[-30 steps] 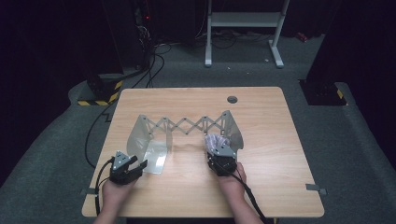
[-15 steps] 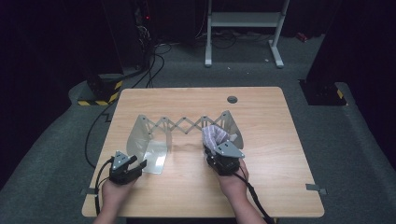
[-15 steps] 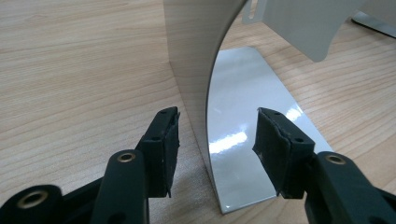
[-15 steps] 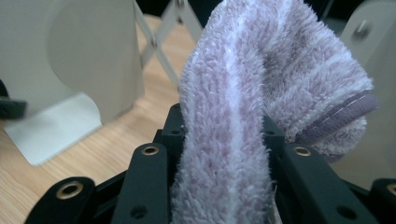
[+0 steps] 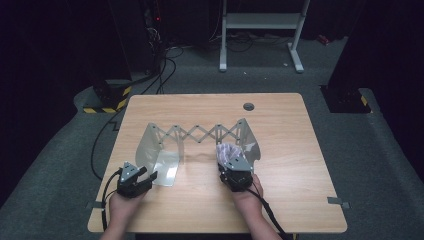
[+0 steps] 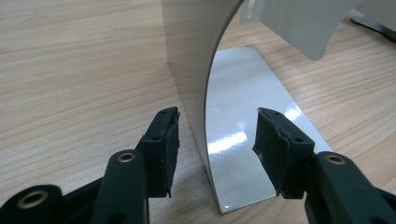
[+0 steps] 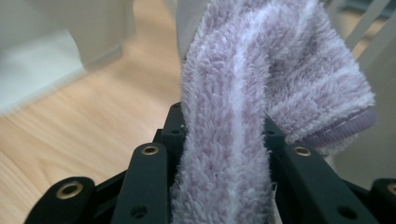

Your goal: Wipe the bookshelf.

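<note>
We see a wooden table (image 5: 280,115) with an expandable metal rack (image 5: 200,134) standing on it — two curved shiny end plates joined by a scissor lattice. The left end plate (image 5: 156,150) curves down to a flat foot that lies on the table; the right end plate (image 5: 248,142) stands at the other end of the lattice.

Our right gripper (image 5: 231,162) sits just in front of the right end plate, its jaws clamped on a lilac fluffy cloth (image 5: 228,151). In the right gripper view the cloth (image 7: 243,107) rises folded and bunched between the two black jaws, pressed on both sides, and its upper part flops to the right, showing a stitched hem. So the cloth is off the table, held up next to the right end plate; whether it touches the plate we cannot tell.

Our left gripper (image 5: 145,179) lies low at the near left of the table, at the near edge of the left plate's foot. In the left gripper view (image 6: 215,140) its jaws stand apart — the thin edge of the plate (image 6: 196,70) rises between them, and neither pad presses on it, so this gripper holds nothing
</note>
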### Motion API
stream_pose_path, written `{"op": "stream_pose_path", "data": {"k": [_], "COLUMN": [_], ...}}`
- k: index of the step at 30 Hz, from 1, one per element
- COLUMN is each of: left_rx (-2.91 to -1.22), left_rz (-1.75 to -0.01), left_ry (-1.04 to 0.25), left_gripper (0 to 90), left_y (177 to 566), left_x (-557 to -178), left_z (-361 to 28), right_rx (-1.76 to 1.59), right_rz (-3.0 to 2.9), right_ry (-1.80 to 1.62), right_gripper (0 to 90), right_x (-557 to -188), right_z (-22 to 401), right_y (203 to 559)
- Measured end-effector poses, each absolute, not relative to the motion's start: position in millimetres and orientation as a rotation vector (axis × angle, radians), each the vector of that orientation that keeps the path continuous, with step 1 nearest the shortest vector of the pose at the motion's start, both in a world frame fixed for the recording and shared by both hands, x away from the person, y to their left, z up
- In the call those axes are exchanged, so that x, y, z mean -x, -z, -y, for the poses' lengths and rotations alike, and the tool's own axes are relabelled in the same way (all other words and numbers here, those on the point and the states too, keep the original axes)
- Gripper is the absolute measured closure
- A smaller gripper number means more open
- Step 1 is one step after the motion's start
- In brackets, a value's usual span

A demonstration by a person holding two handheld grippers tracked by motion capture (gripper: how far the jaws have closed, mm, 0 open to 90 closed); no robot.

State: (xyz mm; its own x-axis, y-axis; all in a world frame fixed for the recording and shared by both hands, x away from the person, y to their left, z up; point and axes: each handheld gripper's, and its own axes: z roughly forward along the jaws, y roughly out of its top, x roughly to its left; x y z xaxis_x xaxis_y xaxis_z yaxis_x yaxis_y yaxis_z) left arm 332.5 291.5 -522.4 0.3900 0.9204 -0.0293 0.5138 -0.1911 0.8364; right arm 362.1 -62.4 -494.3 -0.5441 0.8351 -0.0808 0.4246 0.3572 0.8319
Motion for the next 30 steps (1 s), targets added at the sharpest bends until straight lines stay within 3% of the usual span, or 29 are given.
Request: {"op": "stream_pose_path", "data": {"k": [6,14,25,30], "left_rx": [-1.841,-1.838,-1.835,-1.836], "left_rz": [-1.237,-1.232,-1.231,-1.226], "left_ry": [-0.634,-0.630,-0.634,-0.636], "left_gripper": [49.5,49.7,49.8,49.8], "left_y": [522.5,522.1,521.7,521.4], "left_x": [-332.7,-332.2,-332.2,-332.1], "left_z": [-291.5,-291.3,-291.9,-292.0], "right_rx": [-1.093,-1.066,-0.975,-0.986], "right_rz": [-2.178,-2.110,-1.965,-1.984], "right_ry": [-0.985,-0.974,-1.041,-1.008], "right_gripper": [65.3,65.3,65.2,65.4], "right_x": [-374.5,-389.3,-392.1,-396.2], "right_z": [57.5,55.0,47.7,45.3], "right_y": [512.6,484.4,417.7,423.4]}}
